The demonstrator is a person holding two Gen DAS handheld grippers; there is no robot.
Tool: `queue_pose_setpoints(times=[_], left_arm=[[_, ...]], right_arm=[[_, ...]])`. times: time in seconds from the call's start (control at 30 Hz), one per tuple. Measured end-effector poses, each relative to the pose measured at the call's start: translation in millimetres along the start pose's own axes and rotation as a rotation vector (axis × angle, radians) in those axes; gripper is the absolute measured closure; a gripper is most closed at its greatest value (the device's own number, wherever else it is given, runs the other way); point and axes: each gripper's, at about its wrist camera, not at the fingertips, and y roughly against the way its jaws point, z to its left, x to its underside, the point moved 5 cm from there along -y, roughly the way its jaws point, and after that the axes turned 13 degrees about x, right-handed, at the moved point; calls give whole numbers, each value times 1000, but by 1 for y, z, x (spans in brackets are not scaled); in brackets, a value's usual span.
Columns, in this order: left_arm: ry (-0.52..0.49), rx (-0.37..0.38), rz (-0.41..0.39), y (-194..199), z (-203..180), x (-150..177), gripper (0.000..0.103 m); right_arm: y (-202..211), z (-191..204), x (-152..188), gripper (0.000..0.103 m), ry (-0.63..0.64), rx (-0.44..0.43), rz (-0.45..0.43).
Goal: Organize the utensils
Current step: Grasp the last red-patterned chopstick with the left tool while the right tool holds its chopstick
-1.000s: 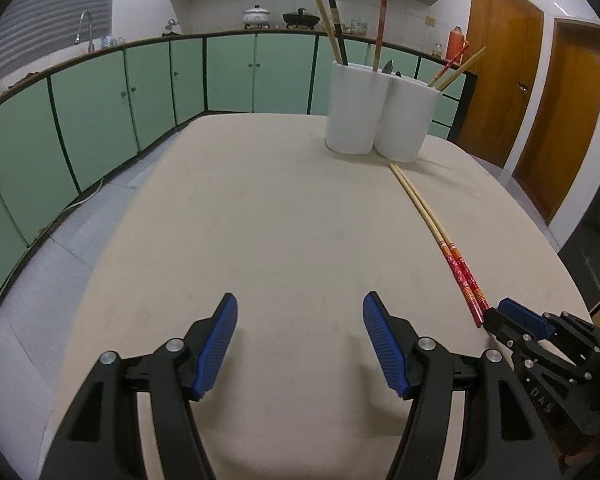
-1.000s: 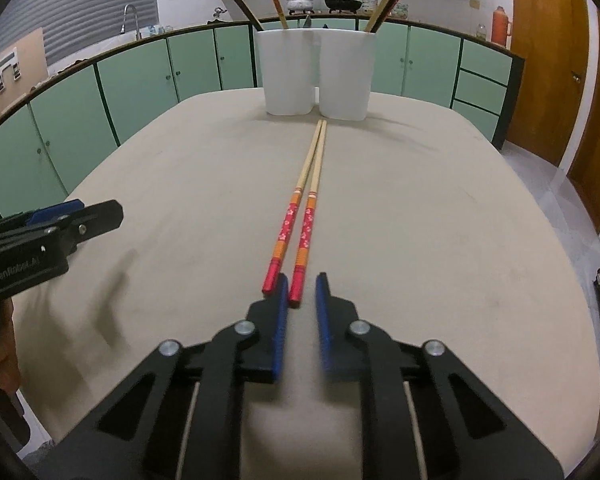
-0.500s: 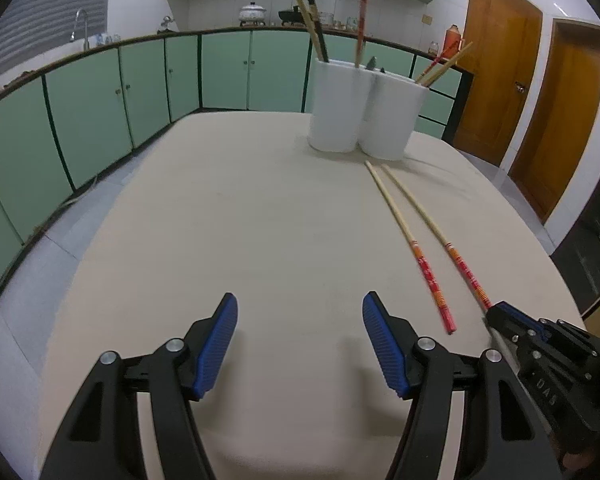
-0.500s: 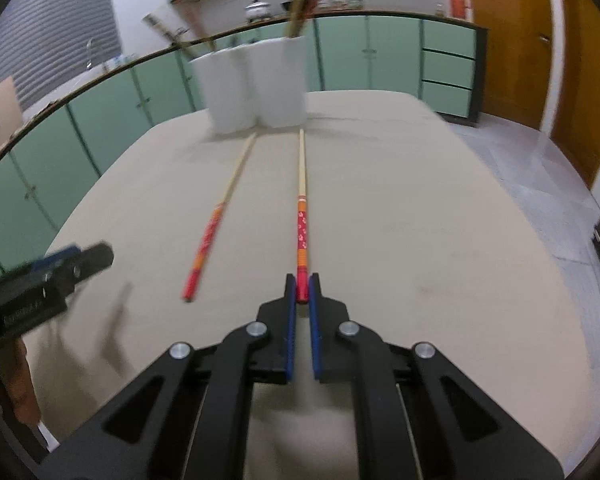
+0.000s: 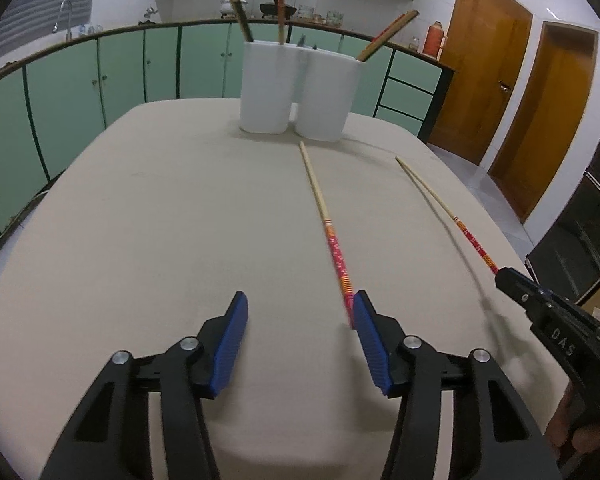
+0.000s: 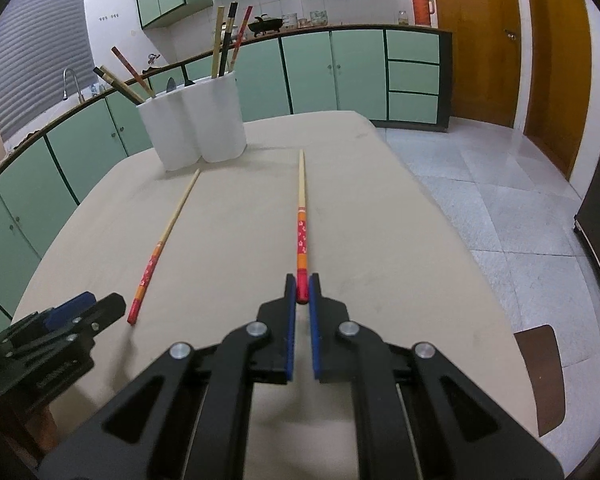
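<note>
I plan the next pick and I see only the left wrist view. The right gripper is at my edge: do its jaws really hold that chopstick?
Observer: Yes. In the right wrist view the right gripper has its jaws shut on the red end of the held chopstick.
Operator: And my left gripper?
Observer: The left gripper sits beside the red end of the loose chopstick, not gripping it; its jaws have just been closing on nothing.
Operator: The holder is two cups?
Observer: No, the white holder appears as three joined sections.
</note>
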Motion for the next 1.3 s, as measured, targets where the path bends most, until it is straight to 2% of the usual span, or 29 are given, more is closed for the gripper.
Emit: queue_pose_setpoints(times=[0.13,0.4,0.53,0.57,0.6,0.8,1.0,1.3], left_arm=[[-22,-39,-9,-10,-14,2,58],[-37,-68,-4,-21,-25,4,66],[-39,-70,-7,-25,-28,4,82],[-39,-70,-5,-26,-29,4,91],[-38,-69,-5,-27,-29,4,96],[-24,-66,-29,-18,-30,2,98],[-63,-70,-61,3,-34,-7,98],[-96,-72,-186,53,-37,-39,98]], right_arm=[[-2,-6,1,98,-17,-14,2],[-2,-11,2,98,-24,-41,-1],[-3,-11,3,98,-23,-47,1],[-2,-11,4,98,-21,-47,0],[-2,-11,4,98,-19,-47,-1],[4,-9,0,98,1,-39,-21],[18,-6,-12,98,16,-33,-69],[53,-7,-46,98,17,-35,-174]])
